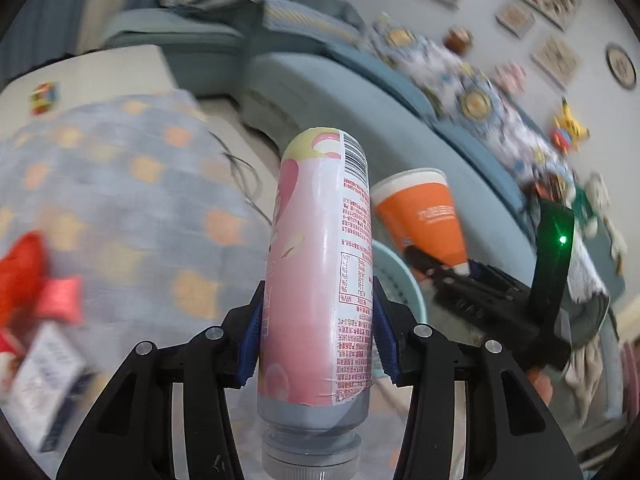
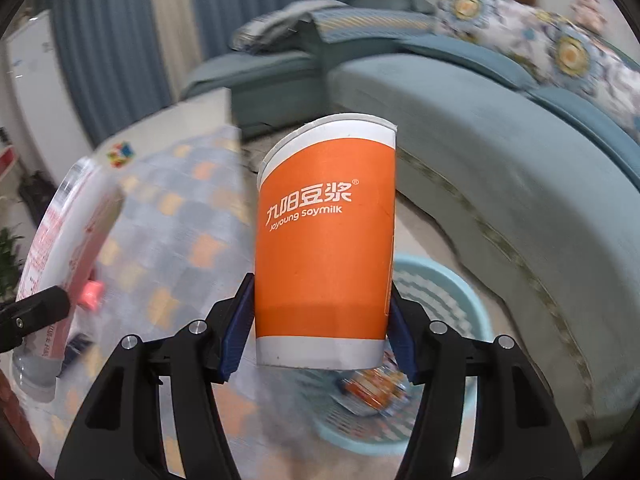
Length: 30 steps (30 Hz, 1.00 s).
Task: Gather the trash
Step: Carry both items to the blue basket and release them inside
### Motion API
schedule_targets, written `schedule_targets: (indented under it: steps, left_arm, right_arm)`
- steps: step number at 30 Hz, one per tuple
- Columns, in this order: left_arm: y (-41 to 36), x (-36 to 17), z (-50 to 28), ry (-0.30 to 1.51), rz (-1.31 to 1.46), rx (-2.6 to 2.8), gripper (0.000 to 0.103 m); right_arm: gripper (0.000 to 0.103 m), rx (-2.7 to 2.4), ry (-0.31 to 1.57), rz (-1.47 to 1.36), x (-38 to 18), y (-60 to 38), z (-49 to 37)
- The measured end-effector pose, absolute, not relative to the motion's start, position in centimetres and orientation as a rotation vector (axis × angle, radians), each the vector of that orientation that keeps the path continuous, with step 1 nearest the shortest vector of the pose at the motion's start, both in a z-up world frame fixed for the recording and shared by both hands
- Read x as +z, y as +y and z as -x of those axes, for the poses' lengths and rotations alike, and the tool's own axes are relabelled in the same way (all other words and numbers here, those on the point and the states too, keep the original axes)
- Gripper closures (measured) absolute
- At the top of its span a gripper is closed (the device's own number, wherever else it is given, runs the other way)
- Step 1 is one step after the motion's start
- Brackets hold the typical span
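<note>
Both claws loaded, held above the floor between table and sofa.
Left claw (image 1: 316, 344) is clamped on pink-labelled plastic bottle (image 1: 320, 264); right claw (image 2: 320, 330) on orange paper soymilk cup (image 2: 326, 240), over light-blue plastic basket (image 2: 476, 308) rim.

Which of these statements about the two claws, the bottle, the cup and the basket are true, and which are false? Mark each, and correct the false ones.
1. The left claw grips a pink bottle. True.
2. The bottle points cap-first away from the camera. False: its cap end is nearest the camera, its base farthest.
3. The right claw is open and holds nothing. False: it is shut on an orange cup.
4. A light blue basket lies below the cup. True.
5. The basket holds nothing. False: a colourful wrapper lies in it.
</note>
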<state>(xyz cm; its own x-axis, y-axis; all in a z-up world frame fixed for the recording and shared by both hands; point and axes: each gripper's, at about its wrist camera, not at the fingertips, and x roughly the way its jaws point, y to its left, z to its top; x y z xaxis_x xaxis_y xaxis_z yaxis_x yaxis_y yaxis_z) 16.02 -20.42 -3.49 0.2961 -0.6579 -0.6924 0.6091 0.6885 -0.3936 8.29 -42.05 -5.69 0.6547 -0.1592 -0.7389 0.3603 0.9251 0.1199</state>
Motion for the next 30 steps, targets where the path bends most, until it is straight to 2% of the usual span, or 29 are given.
schedule_targets:
  steps: [5,13,15,17,30]
  left_arm:
    - [-26.9,-6.5,-14.8,1.010,-0.022,-0.871,0.057]
    - [-30.3,-11.7,-13.7,1.104,-0.113,-0.864,0.057]
    - [-30.4,-11.8,-13.7,1.099,-0.108,-0.861,0.054]
    - [-30.3,-11.7,-13.7,1.084,-0.104,-0.858,0.046]
    - [-28.6,-10.0,-13.5,1.033,-0.060,-0.847,0.045]
  right_arm:
    - [0.046,-0.367,0.879,-0.393,-9.9,-46.2,-5.7]
    - [0.045,-0.429,0.954,-0.503,-14.9,-49.4,-3.2]
    - [0.045,-0.439,0.969,-0.519,-15.7,-49.8,-3.2]
    - [0.045,-0.436,0.975,-0.553,-16.3,-50.1,-3.2]
    - [0.045,-0.406,0.935,-0.536,-15.2,-49.1,-2.7]
